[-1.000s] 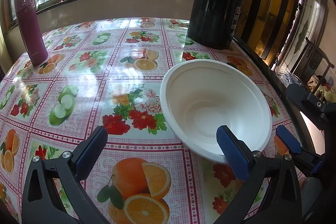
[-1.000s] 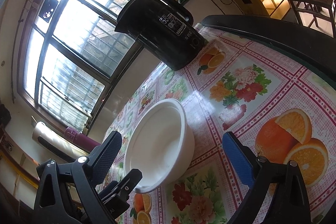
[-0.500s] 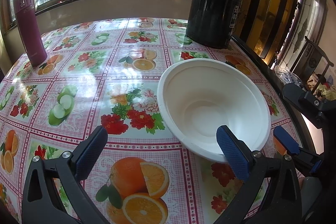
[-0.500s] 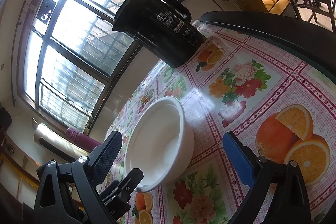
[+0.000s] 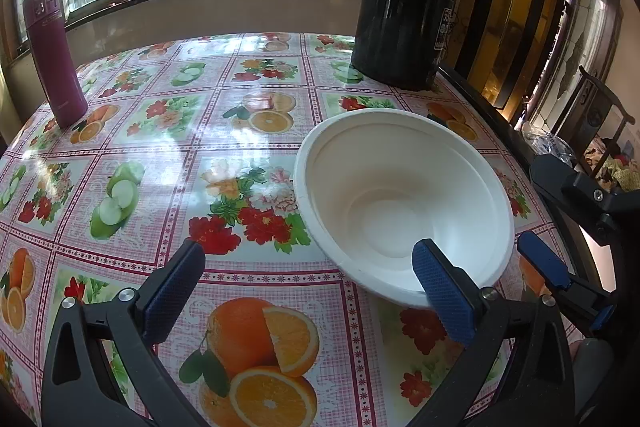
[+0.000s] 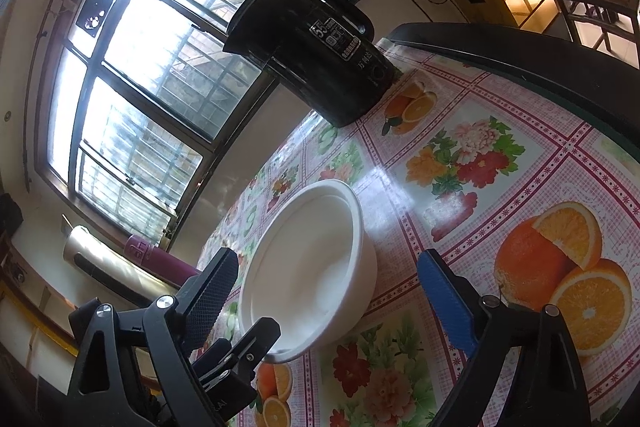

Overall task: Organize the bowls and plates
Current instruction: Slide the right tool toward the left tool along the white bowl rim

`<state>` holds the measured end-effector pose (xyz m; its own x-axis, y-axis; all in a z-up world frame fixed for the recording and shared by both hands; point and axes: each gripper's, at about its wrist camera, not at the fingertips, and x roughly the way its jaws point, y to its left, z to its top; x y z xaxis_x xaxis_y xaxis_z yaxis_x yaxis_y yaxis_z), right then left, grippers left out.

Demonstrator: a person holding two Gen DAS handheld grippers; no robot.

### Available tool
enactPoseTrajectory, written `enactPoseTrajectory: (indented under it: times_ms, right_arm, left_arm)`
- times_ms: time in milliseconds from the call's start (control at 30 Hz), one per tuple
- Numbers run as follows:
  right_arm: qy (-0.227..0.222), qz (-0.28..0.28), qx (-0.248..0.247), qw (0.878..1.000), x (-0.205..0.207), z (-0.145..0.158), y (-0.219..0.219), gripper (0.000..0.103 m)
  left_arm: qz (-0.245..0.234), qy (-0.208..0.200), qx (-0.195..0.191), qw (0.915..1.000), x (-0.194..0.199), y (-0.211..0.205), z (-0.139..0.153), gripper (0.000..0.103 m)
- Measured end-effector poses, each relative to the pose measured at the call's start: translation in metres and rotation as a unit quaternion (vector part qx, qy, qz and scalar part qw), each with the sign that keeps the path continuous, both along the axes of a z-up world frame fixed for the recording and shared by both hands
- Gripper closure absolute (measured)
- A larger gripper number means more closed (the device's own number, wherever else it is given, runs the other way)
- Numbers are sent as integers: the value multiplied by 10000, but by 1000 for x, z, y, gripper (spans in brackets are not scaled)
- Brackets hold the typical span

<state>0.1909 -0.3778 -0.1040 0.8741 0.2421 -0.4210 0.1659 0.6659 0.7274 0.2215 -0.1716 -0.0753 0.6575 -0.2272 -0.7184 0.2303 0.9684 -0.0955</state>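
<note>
Bowl (image 5: 404, 203) slightly nearer than before

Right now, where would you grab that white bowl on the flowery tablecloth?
On the thin flared rim of the white bowl at its near edge, approaching from the front. It sits upright, and the open left tool already has one finger over that edge.

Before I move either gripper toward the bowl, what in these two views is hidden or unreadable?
- Bowl: near rim hidden behind a left gripper finger in the left wrist view; its underside is unseen in both views.
- One bowl or a nested stack: cannot tell.
- Label on the black kettle: too small to read in the right wrist view.
- Right gripper: only partly in frame at the left view's right edge.
</note>
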Motion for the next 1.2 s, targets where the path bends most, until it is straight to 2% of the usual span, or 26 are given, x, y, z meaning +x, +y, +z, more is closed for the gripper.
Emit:
enactPoseTrajectory:
  times_ms: [67, 367, 1200]
  right_arm:
    - [-14, 32, -51, 10000, 0, 1, 1, 20]
    - [58, 36, -167, 9998, 3, 0, 4, 36]
    - [130, 107, -175, 9997, 6, -3, 6, 38]
  left_arm:
    - [-5, 4, -1, 10000, 0, 0, 0, 0]
    - [-15, 1, 6, 10000, 0, 0, -1, 0]
    - [-68, 19, 11, 10000, -2, -3, -2, 0]
